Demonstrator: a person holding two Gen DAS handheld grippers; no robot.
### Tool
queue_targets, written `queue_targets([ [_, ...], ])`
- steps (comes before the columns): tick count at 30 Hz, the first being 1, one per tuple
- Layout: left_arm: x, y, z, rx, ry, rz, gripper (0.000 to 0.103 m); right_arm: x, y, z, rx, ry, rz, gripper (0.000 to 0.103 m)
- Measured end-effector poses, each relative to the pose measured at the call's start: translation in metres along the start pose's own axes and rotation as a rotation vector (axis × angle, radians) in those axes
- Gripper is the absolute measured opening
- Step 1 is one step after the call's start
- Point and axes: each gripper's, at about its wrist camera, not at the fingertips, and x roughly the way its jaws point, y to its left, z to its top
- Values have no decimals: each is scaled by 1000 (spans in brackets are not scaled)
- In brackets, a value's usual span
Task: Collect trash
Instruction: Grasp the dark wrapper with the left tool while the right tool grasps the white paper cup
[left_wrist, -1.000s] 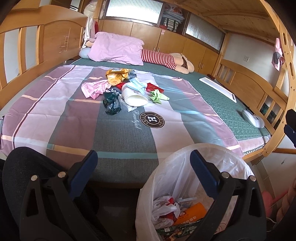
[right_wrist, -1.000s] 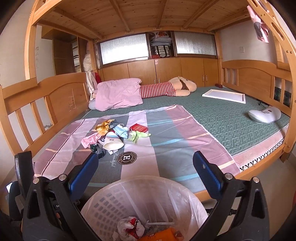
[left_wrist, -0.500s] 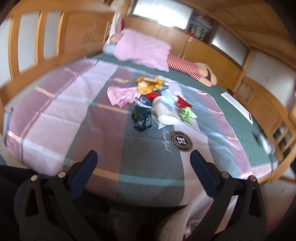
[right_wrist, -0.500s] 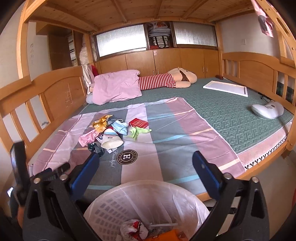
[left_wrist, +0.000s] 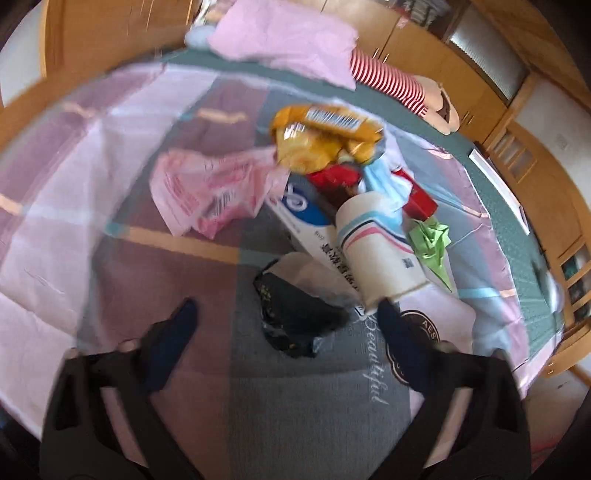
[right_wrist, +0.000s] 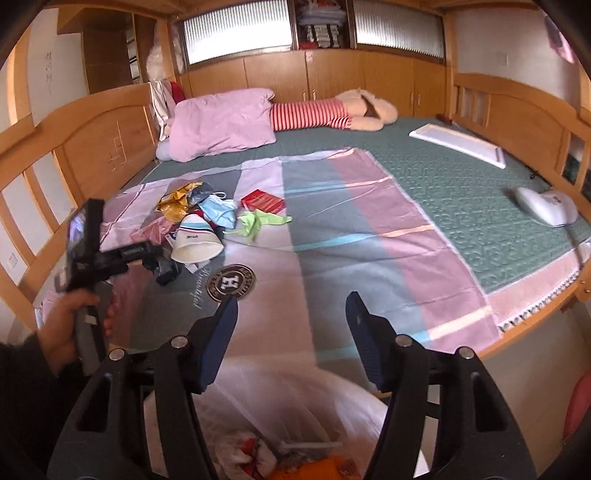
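A pile of trash lies on the striped sheet (left_wrist: 92, 206): a dark crumpled wrapper (left_wrist: 291, 317), a white paper cup (left_wrist: 376, 251) on its side, a pink plastic bag (left_wrist: 207, 188), a yellow snack bag (left_wrist: 325, 140), a red box (left_wrist: 417, 199) and green paper (left_wrist: 432, 240). My left gripper (left_wrist: 284, 317) is open, its jaws on either side of the dark wrapper and just above it. My right gripper (right_wrist: 291, 314) is open and empty over the lined trash bin (right_wrist: 280, 413). The pile also shows in the right wrist view, with the cup (right_wrist: 195, 243) and the left gripper (right_wrist: 162, 262) by it.
A pink pillow (right_wrist: 221, 125) and a striped plush toy (right_wrist: 332, 110) lie at the head of the bed. A white board (right_wrist: 458, 144) and a white device (right_wrist: 543, 206) lie on the green mattress at right. Wooden rails (right_wrist: 92, 147) ring the bed.
My left gripper has swung from above the bin forward over the bed and down to the dark wrapper. My right gripper has narrowed somewhat and stays above the bin.
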Motion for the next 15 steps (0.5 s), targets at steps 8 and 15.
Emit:
queue_targets([
  [8, -34, 19, -16, -58, -52, -38, 33, 104, 74, 56, -45, 103, 170, 80],
  [15, -74, 50, -50, -161, -124, -58, 33, 235, 133, 92, -108, 282, 128, 90],
])
